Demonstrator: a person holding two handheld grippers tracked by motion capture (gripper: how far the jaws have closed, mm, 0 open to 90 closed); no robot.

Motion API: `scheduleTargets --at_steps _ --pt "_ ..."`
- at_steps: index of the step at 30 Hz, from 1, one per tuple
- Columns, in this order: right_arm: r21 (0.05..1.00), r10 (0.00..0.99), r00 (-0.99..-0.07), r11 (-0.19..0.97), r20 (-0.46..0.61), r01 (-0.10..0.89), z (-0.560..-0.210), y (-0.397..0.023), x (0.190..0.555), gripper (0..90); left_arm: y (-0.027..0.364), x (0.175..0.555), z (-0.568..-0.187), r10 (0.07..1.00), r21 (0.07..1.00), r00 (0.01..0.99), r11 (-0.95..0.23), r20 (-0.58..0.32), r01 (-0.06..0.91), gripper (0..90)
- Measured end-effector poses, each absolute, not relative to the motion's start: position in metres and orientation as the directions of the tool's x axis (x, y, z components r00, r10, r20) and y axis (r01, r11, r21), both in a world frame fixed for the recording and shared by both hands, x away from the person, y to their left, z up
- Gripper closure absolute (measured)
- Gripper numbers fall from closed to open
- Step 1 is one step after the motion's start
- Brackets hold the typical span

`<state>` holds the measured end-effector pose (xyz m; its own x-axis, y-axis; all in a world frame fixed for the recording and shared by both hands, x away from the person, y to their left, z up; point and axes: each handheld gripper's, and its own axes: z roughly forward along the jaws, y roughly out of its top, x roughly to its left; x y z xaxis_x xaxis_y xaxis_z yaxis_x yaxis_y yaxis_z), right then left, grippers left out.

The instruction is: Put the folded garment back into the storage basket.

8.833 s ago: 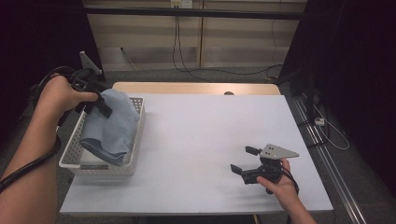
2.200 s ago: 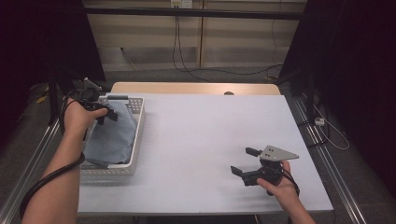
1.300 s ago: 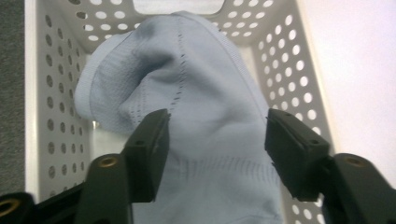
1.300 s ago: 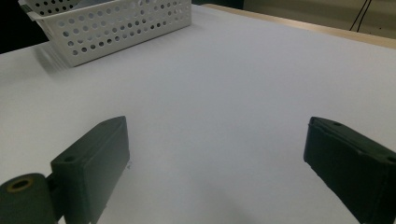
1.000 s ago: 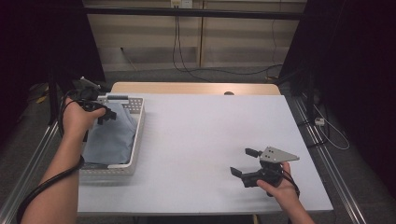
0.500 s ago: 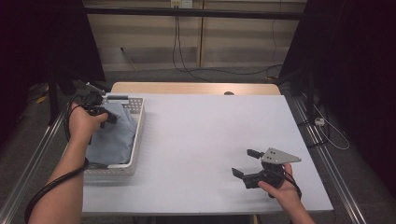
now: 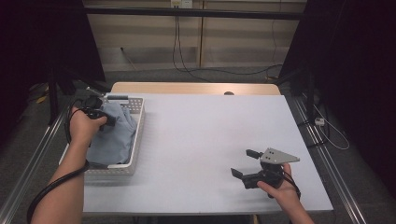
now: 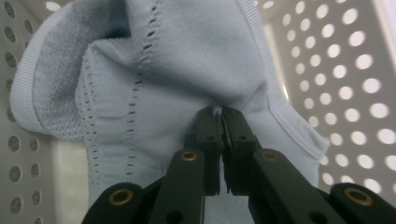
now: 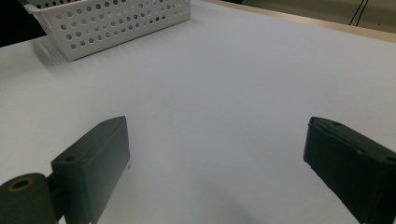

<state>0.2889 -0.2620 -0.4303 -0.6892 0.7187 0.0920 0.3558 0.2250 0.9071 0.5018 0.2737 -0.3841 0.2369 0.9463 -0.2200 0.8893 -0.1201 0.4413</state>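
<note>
The light blue knitted garment (image 7: 112, 135) lies bundled inside the white perforated basket (image 7: 138, 122) at the left edge of the white surface (image 7: 205, 140), and the left gripper (image 8: 222, 122) is down in the basket with it. In the left gripper view its fingers (image 8: 208, 128) are pinched tight on a small fold of the knit, with the cloth puckering up around the tips; the jaws have just been closing, with that fold caught between them. The garment's bulk runs along the basket's long axis, toward the person, and most of it hangs or lies below and beyond the pinched point, near a ribbed hem. The right gripper (image 7: 245, 164) rests well apart on the bare surface near the front right, its fingers (image 9: 93, 154) spread wide with nothing between them, pointing toward the basket. The left hand (image 7: 85, 125) is therefore the only one on the cloth. Judging from this, the coming move is a lift up and out over the basket's right wall toward the open surface, where the waiting right gripper could take a second corner.
</note>
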Motion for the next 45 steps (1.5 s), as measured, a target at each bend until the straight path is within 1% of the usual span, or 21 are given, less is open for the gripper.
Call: scheduleTargets --at_steps 4,10,16,20,27,32,45 --pt "0.907 0.722 -0.687 0.233 0.081 0.352 -0.429 -0.264 0.284 6.7 0.274 0.502 -0.388 0.950 0.439 0.244 -0.137 -0.196 0.888 86.2" --pt "0.910 0.730 -0.678 0.222 0.083 0.351 -0.428 -0.268 0.282 6.7 0.273 0.500 -0.386 0.949 0.436 0.241 -0.133 -0.203 0.890 83.7" --pt "0.910 0.726 -0.683 0.225 0.081 0.347 -0.427 -0.267 0.284 6.7 0.268 0.497 -0.379 0.940 0.430 0.243 -0.122 -0.239 0.895 72.0" --pt "0.911 0.721 -0.688 0.227 0.081 0.345 -0.428 -0.265 0.286 6.7 0.266 0.495 -0.374 0.933 0.440 0.265 -0.137 -0.244 0.888 65.8" --pt "0.909 0.721 -0.688 0.228 0.084 0.349 -0.428 -0.265 0.288 6.7 0.263 0.492 -0.369 0.918 0.451 0.277 -0.127 -0.283 0.884 51.0" --pt "0.911 0.721 -0.688 0.226 0.082 0.346 -0.428 -0.265 0.288 6.7 0.262 0.490 -0.365 0.914 0.459 0.289 -0.134 -0.284 0.878 42.4" --pt "0.908 0.714 -0.695 0.233 0.082 0.348 -0.429 -0.262 0.288 6.7 0.259 0.479 -0.349 0.892 0.455 0.320 -0.151 -0.321 0.877 33.4"
